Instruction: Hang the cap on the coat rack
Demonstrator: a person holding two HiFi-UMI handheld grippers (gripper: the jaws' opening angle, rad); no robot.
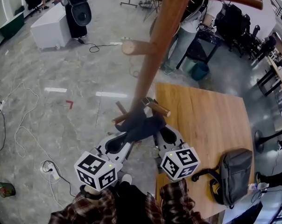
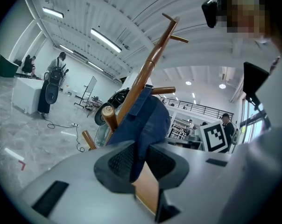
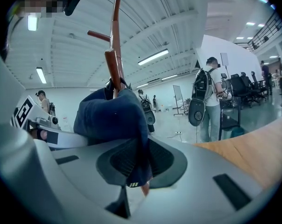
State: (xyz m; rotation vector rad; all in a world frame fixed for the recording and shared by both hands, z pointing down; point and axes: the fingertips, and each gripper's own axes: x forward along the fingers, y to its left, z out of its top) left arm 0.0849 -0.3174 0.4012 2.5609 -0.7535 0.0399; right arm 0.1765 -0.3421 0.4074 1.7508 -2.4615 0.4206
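Off the worktop's left edge: the coat rack (image 1: 156, 50) stands on the floor (image 1: 61, 78), its wooden pole rising past the short lower pegs (image 1: 158, 108).
Cap: the dark blue cap (image 1: 140, 125) sits against the pole at the height of the lower pegs, off the worktop (image 1: 201, 120) and between the two grippers.
Left gripper: the left gripper (image 2: 140, 161) has its jaws clamped on a fold of the cap's fabric.
Right gripper: the right gripper (image 3: 141, 161) has its jaws pressed together on the cap's edge, on the opposite side.
Cap and peg: the cap is possibly draped over a peg, but the fabric hides the contact.
Worktop's near right corner: a grey backpack (image 1: 234, 171) lies flat, well apart from the cap.
Beyond the worktop's far edge: a person (image 1: 190, 29) stands on the floor.
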